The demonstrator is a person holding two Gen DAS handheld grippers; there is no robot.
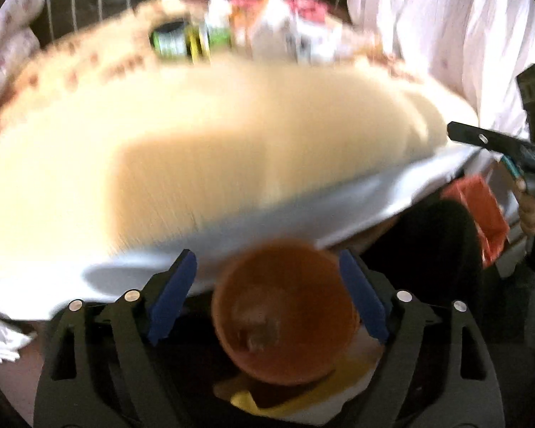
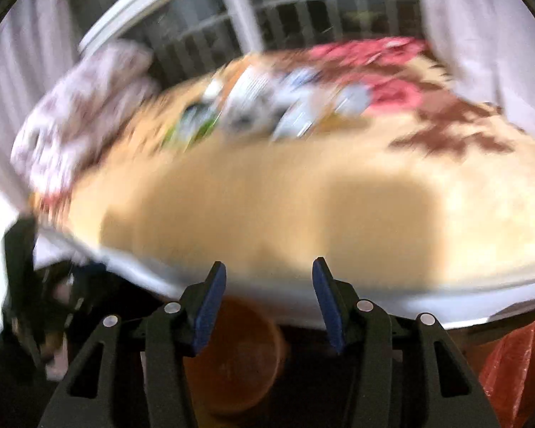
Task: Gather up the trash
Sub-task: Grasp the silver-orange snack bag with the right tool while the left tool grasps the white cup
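Observation:
Both views are motion-blurred. A pile of trash wrappers and cartons lies at the far side of a cream table; it also shows in the right wrist view. An orange bucket sits below the table's near edge, between my left gripper's open blue-padded fingers but beyond them. My right gripper is open and empty over the table edge, with the orange bucket below it. The right gripper shows at the right of the left wrist view.
A red plastic bag hangs at the right below the table; it also shows in the right wrist view. A window with bars and white curtains stand behind the table. Patterned cloth lies at the table's left.

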